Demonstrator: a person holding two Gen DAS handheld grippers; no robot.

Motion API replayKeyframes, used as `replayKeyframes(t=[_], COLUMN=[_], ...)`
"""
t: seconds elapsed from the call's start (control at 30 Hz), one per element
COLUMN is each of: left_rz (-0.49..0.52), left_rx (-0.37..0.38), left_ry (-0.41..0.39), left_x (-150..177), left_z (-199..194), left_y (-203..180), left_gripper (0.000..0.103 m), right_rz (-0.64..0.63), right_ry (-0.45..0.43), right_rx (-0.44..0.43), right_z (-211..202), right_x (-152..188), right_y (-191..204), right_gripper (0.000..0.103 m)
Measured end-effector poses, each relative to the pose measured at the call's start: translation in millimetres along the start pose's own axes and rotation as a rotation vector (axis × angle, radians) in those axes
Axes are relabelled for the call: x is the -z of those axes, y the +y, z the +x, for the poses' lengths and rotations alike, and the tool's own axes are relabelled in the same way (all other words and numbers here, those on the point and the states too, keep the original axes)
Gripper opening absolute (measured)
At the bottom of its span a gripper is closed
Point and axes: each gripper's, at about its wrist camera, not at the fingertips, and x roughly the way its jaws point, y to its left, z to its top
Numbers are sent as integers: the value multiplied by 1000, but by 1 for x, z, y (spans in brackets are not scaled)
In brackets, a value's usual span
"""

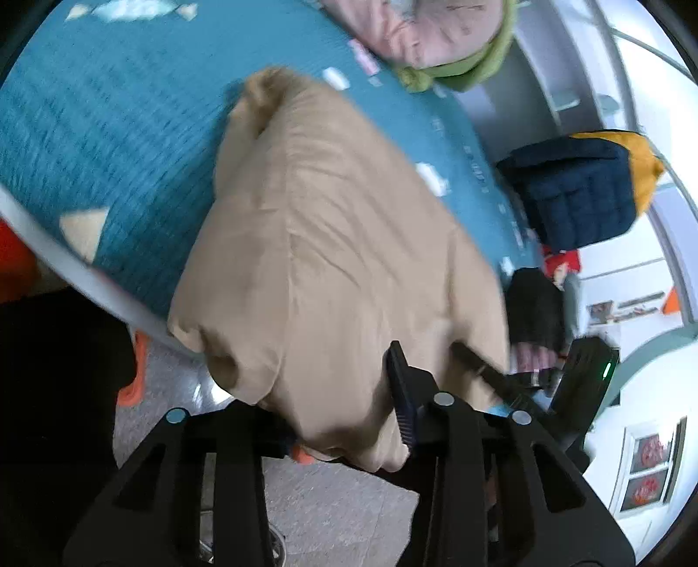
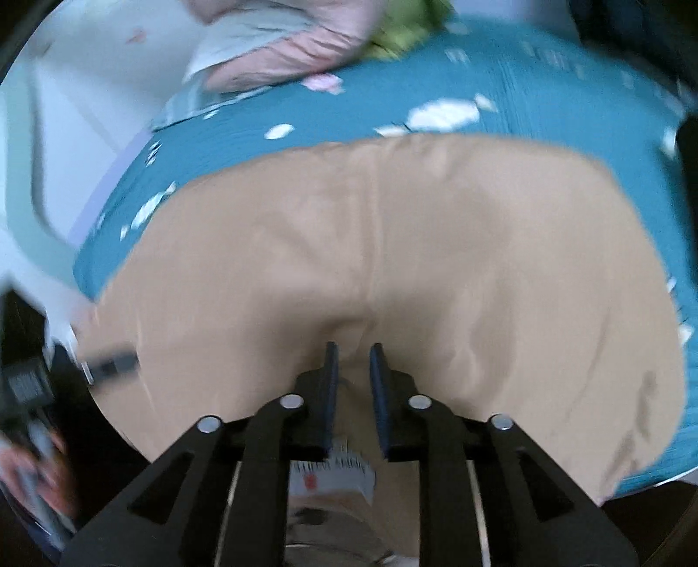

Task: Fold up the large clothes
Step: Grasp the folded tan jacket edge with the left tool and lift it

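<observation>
A large tan garment (image 1: pixel 331 244) lies on a teal patterned cover (image 1: pixel 109 144) over a table or bed and hangs off its near edge. My left gripper (image 1: pixel 349 418) is shut on the garment's near edge; only its right finger (image 1: pixel 399 392) shows, the left one is under cloth. In the right wrist view the tan garment (image 2: pixel 392 253) fills the middle. My right gripper (image 2: pixel 352 349) is shut on a pinched fold of it, the jaws close together with cloth between. The right gripper and its gloved hand (image 1: pixel 534 314) also show at the left view's right side.
A pink and green pile of clothes (image 1: pixel 436 35) lies at the far end of the teal cover; it also shows in the right wrist view (image 2: pixel 283 43). A dark blue and yellow bundle (image 1: pixel 584 187) sits to the right. Grey floor (image 1: pixel 340 510) lies below the edge.
</observation>
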Motion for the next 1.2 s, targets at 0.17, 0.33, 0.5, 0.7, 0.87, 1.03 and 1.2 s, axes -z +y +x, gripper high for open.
replayKeyframes(t=[0.17, 0.33, 0.5, 0.7, 0.87, 1.03, 1.2], left_rz=[39, 45, 5, -16, -27, -34, -16], left_rx=[11, -5, -4, -2, 15, 12, 37], left_ry=[-1, 19, 40, 56, 71, 81, 53], left_x=[-10, -18, -16, -17, -20, -20, -20], left_z=[-6, -6, -6, -5, -5, -4, -15], left_y=[-30, -41, -30, -25, -21, -17, -24], left_gripper=[33, 33, 33, 33, 33, 34, 63], right_rz=[-175, -300, -419, -613, -635, -634, -536], right_ry=[-145, -230, -254, -350, -377, -376, -334], right_rx=[28, -31, -5, 114, 179, 236, 171], right_z=[-30, -39, -23, 3, 32, 49, 39], right_x=[38, 64, 76, 82, 79, 68, 49], right_y=[39, 78, 108, 149, 160, 169, 157], right_gripper=[43, 60, 64, 71, 71, 45, 18])
